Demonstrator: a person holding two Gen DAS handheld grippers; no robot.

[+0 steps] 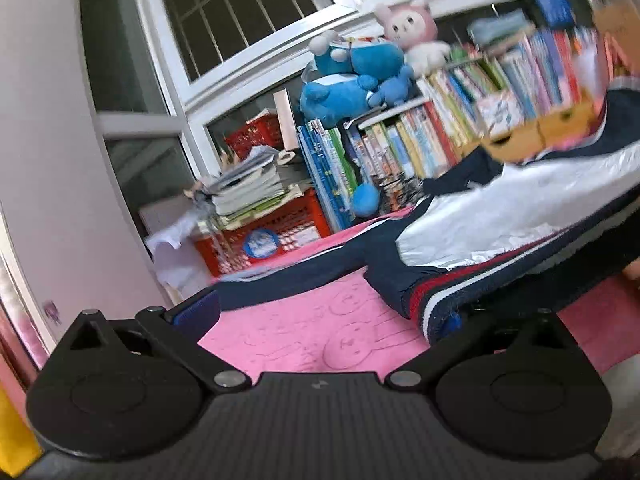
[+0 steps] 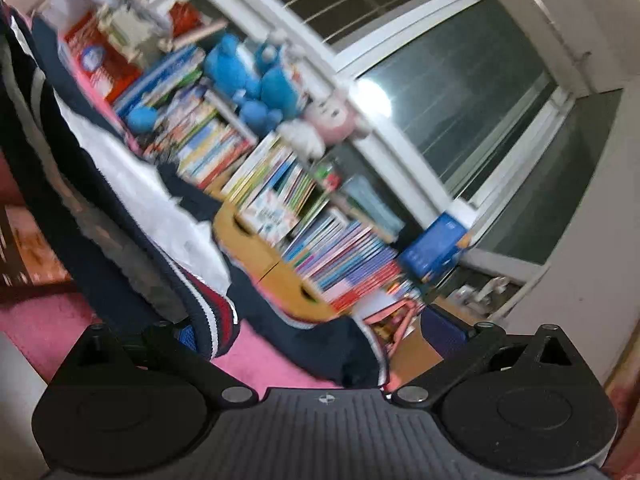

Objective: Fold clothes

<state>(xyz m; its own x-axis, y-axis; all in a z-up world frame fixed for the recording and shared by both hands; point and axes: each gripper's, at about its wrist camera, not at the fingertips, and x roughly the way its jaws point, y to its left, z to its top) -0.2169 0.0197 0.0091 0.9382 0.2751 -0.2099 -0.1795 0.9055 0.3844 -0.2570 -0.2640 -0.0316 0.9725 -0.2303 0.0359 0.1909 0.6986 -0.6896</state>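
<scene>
A navy jacket with white lining and a red-and-white striped hem lies spread on a pink mat. My left gripper stands open; its right finger pad touches the striped hem and its left pad sits by a sleeve. In the right wrist view the jacket runs up the left side. My right gripper is open, its left pad against the striped hem, with navy fabric lying between the fingers.
Rows of books and red crates line the far edge of the mat under a barred window. Blue and pink plush toys sit on the books. A yellow box stands behind the jacket.
</scene>
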